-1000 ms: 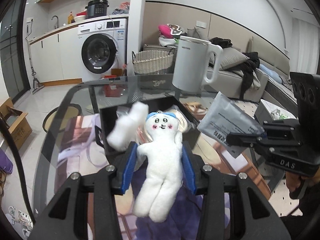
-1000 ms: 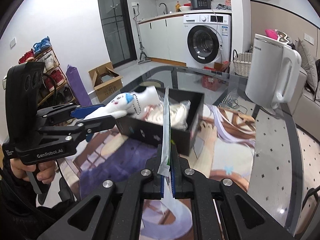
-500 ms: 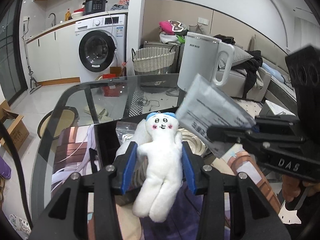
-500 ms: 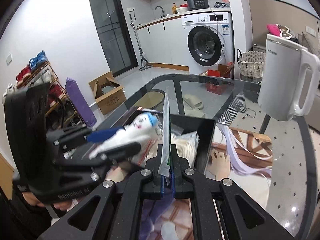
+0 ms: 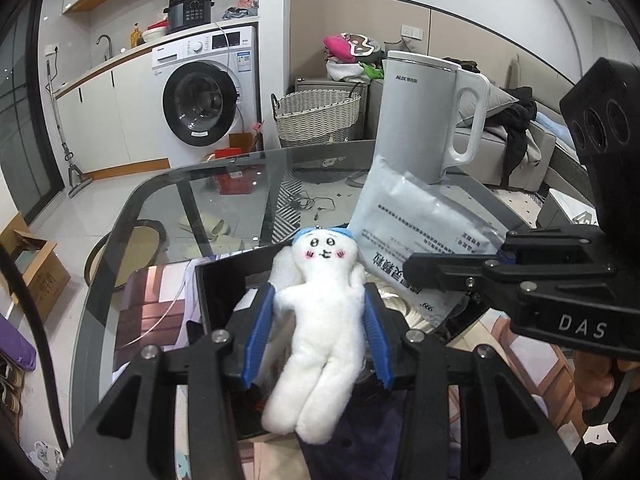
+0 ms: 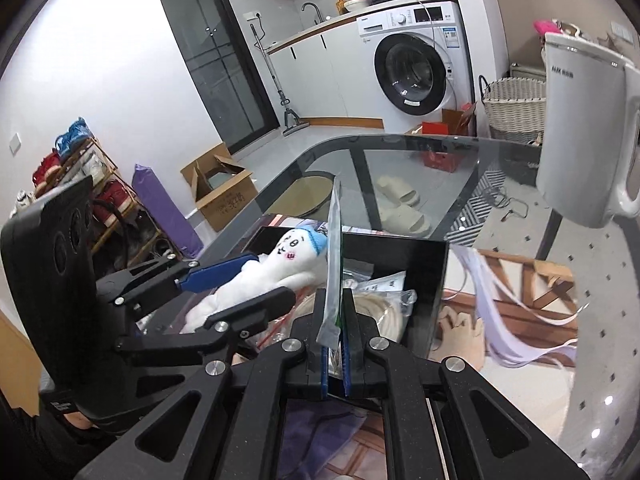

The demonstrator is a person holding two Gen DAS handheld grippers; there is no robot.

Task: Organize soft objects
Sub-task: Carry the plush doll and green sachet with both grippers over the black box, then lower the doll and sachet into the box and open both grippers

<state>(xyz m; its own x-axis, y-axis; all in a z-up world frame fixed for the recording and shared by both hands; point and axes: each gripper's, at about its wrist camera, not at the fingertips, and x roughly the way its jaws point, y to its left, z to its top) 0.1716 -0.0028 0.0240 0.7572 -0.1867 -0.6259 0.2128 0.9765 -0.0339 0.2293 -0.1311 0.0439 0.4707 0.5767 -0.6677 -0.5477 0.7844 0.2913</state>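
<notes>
**Both grippers loaded above the black box**

The left gripper [image 5: 318,334] is clamped on a white plush doll [image 5: 320,320], its blue pads pressing the doll's sides at the waist; the right gripper [image 6: 335,354] is pinched tight on the lower edge of a flat grey printed pouch [image 6: 332,276], which stands edge-on in its own camera.

Largest in view is the glass tabletop [image 5: 240,184], rounded at its far end, with a printed anime-style mat [image 6: 516,304] spread over its near part. A white electric kettle [image 5: 424,116] stands on the glass at the far right, well apart from both grippers.

On the mat sits an open black box [image 6: 432,280]. Inside it lie clear bags, one with a coil of cream-coloured cord [image 6: 390,316], and a small printed packet. Both grippers hang over this box, the left one above its left half and the right one above its near edge.

The plush doll is held head forward with its legs dangling toward the camera; it has a drawn face, pink cheeks and a blue cap. In the left wrist view the pouch [image 5: 416,232] shows its printed face, just beside the doll's head on its right, with the right gripper [image 5: 416,272] closed on its corner. Whether pouch and doll touch is not clear.
</notes>
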